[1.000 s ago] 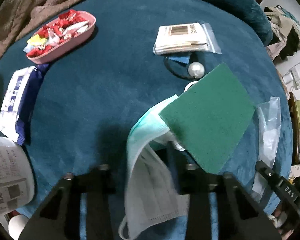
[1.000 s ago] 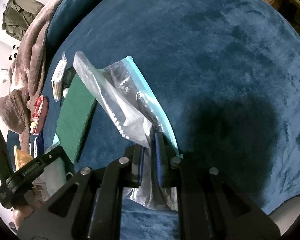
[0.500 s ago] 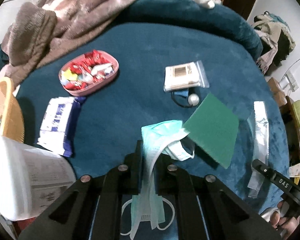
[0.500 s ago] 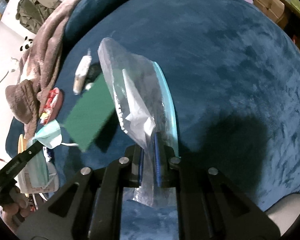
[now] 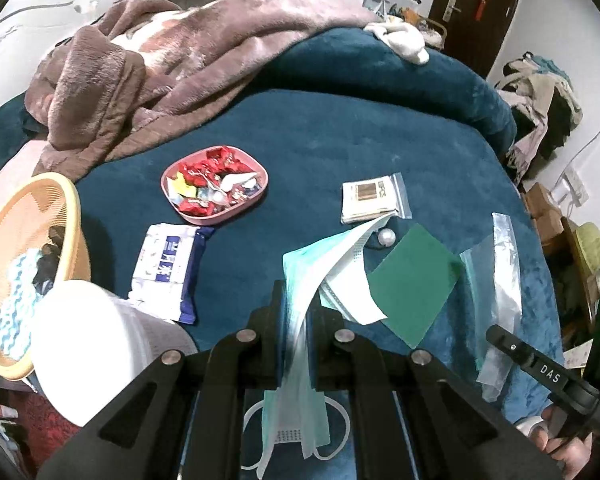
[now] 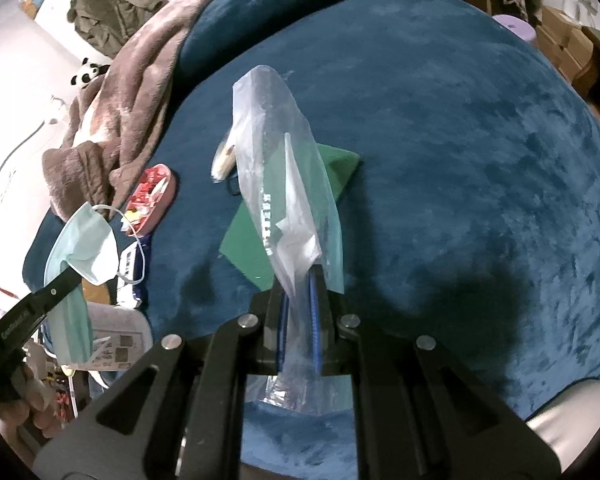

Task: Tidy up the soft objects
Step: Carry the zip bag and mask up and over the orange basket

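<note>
My left gripper (image 5: 299, 300) is shut on a pale green face mask (image 5: 324, 264), which hangs lifted above the blue plush surface (image 5: 340, 140); its ear loops dangle below the fingers. The same mask (image 6: 86, 246) shows at the left of the right wrist view, held by the left gripper (image 6: 74, 276). My right gripper (image 6: 300, 280) is shut on a clear zip bag (image 6: 278, 176), raised off the surface; the bag (image 5: 500, 280) also appears at the right of the left wrist view. A green scouring pad (image 5: 414, 282) lies flat between them.
A pink dish of wrapped candies (image 5: 214, 188), a blue-white tissue pack (image 5: 168, 268), a small bagged packet (image 5: 374, 198) and a pearl bead (image 5: 386, 237) lie on the surface. An orange basket (image 5: 28, 240) and a white tub (image 5: 100, 348) stand left. A brown blanket (image 5: 160, 60) lies behind.
Both grippers rose from the surface, lifting the mask and the zip bag with them. The left jaws closed onto the mask. The green pad stayed lying on the plush.
</note>
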A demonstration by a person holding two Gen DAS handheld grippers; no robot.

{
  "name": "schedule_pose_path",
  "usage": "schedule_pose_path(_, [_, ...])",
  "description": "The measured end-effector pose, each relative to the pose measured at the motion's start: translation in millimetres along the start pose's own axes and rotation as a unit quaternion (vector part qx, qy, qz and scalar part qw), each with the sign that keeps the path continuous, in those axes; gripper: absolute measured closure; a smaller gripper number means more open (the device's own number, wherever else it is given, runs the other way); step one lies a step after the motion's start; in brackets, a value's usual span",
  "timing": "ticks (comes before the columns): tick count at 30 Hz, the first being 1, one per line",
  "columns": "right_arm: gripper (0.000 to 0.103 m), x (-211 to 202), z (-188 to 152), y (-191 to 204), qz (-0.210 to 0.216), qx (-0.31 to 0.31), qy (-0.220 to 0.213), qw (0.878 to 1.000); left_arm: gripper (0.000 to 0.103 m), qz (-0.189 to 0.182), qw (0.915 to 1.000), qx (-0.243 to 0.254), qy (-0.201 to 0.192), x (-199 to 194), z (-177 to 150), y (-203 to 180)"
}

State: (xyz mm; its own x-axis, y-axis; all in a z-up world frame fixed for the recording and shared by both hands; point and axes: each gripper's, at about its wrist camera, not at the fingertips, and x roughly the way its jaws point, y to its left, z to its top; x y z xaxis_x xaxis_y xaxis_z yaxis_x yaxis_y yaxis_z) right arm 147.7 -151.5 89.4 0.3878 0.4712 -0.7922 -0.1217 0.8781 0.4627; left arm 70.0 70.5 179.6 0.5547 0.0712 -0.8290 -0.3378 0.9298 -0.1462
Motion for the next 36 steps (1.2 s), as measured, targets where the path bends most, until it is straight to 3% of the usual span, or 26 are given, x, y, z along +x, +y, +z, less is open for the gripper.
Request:
schedule_pose_path(7, [0.093, -6.0, 2.3, 43.3, 0.014, -0.036, -0.003, 0.999, 0.097, 0.001, 0.9996, -0.016, -0.022, -25.9, 4.2, 21.7])
schedule_pose_path(21, [0.093, 9.7, -6.1, 161.2, 0.05, -0.134, 0.014, 0.99, 0.097, 0.023, 0.9941, -0.08, -0.069, -75.6, 16.2, 107.9])
schedule_pose_path(36, [0.093, 44.8, -43.2, 301.1, 0.085, -0.246, 0.054, 0.964, 0.097, 0.066, 0.9757, -0.19, -0.088, -93.4, 6.5, 247.9])
